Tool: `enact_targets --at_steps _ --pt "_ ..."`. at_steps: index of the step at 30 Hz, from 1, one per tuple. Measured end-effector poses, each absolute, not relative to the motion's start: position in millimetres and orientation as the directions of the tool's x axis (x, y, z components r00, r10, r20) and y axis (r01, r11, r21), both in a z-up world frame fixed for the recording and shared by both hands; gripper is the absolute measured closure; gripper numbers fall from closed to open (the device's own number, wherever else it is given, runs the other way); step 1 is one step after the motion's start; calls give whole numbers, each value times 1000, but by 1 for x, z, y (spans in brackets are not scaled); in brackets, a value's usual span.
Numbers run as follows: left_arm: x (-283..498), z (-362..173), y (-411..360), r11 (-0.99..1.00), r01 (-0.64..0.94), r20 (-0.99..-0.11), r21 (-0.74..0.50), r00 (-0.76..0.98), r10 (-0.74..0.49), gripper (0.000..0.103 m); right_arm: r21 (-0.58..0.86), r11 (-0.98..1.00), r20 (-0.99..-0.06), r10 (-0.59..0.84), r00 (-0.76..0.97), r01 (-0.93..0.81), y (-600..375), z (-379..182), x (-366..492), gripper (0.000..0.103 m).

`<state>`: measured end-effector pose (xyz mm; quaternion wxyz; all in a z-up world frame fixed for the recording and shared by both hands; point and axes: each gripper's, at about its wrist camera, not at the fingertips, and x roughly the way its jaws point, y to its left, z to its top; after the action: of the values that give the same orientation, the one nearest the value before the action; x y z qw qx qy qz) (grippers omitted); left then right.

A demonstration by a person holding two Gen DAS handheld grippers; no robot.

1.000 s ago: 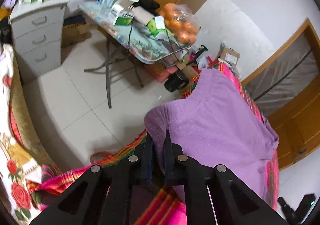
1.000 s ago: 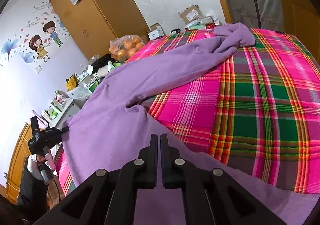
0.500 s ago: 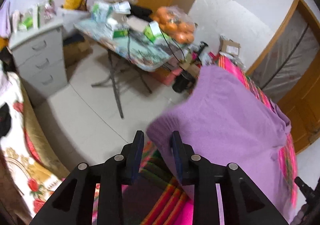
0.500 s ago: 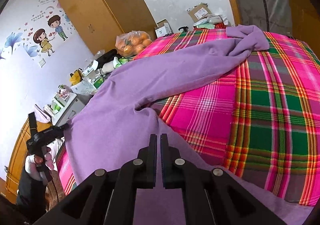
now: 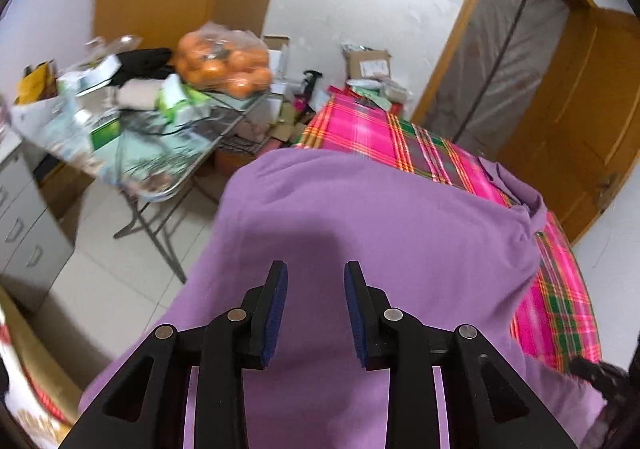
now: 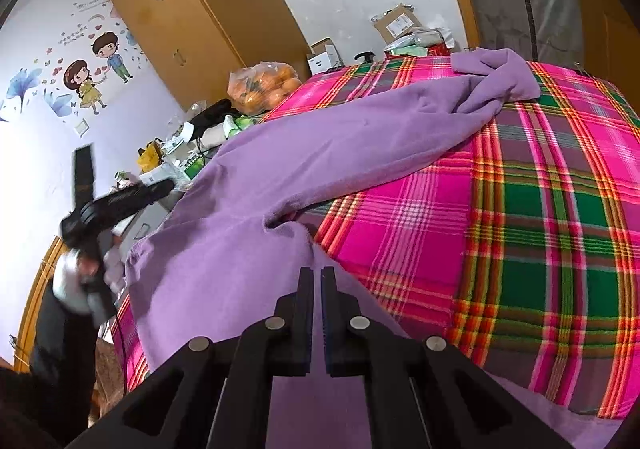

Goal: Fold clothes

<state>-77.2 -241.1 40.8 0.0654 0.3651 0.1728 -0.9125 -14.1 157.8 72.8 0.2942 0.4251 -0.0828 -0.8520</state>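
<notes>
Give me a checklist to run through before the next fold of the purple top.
1. Left gripper free to take a new hold: ok, open, nothing between its fingers.
2. Right gripper holding the purple top: cannot tell, jaws nearly shut, cloth between them not visible.
3. Top lying flat: not ok, sleeve bunched.
4. Top fully on the plaid blanket: not ok, one side overhangs the edge.
5. Blanket bare for folding: ok.

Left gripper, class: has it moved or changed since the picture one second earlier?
Yes. The left gripper opened, releasing the purple fleece garment, and swung right: the folding table shifted leftward in its view.
</notes>
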Motion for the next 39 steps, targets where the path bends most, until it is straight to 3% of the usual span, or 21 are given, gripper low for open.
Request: enact_targets --at_steps 7,11,15,17,20,27,39 --pt "-151 4 -253 -927 293 -773 -233 -635 -6 73 402 -829 -664 -557 -500 389 170 79 -30 99" --pt "-155 7 -253 -929 297 -771 -223 -637 -18 72 409 -839 -658 -544 -521 359 181 83 -36 99" --pt "-131 29 -240 -929 257 -728 -266 -685 19 72 426 -849 -648 -528 -549 313 198 90 -45 97" --pt "-114 42 -224 -933 215 -700 -288 -712 52 72 447 -853 -637 -516 -572 271 211 96 -53 87" --pt "-88 55 -197 -940 143 -664 -311 -740 107 72 458 -861 -640 -493 -589 222 225 100 -64 81" --pt "-47 52 -134 -973 35 -664 -230 -736 130 72 439 -888 -697 -433 -571 138 243 92 -105 81" --pt "-41 14 -110 -983 36 -735 -178 -669 108 72 496 -867 -738 -442 -510 35 240 53 -204 81"
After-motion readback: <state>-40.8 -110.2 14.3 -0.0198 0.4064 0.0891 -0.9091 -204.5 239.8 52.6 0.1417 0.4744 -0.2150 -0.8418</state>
